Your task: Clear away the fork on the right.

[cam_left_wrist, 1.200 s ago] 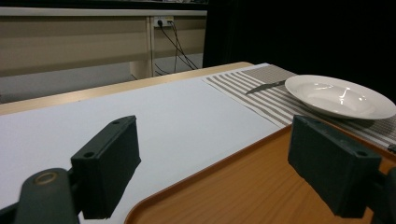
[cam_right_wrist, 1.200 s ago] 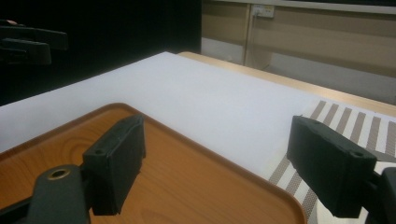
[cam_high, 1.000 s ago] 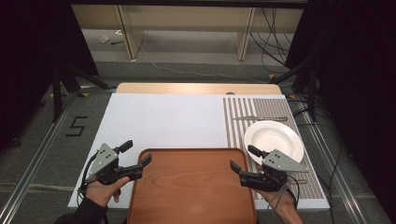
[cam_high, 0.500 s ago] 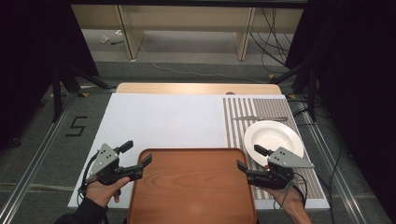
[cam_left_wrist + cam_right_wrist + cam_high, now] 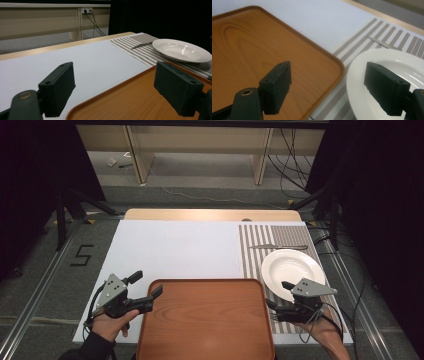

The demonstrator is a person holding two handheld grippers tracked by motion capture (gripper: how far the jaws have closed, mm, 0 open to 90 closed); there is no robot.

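right hand-held gripper [image 5: 278,296] jaws spread wide, holding nothing, straddling the gap between wooden tray [image 5: 206,320] edge and white plate [image 5: 292,268]. left hand-held gripper [image 5: 148,285] also released, one jaw over the tray's left rim. plate sits on striped placemat [image 5: 255,245], just beside tray, a knife [image 5: 277,246] beyond it. judged early: nothing gripped or moved to the tray yet. both hands low at the bench's near edge, angled inward.

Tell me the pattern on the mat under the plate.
Grey and white stripes on the mat; clearest in the high view.
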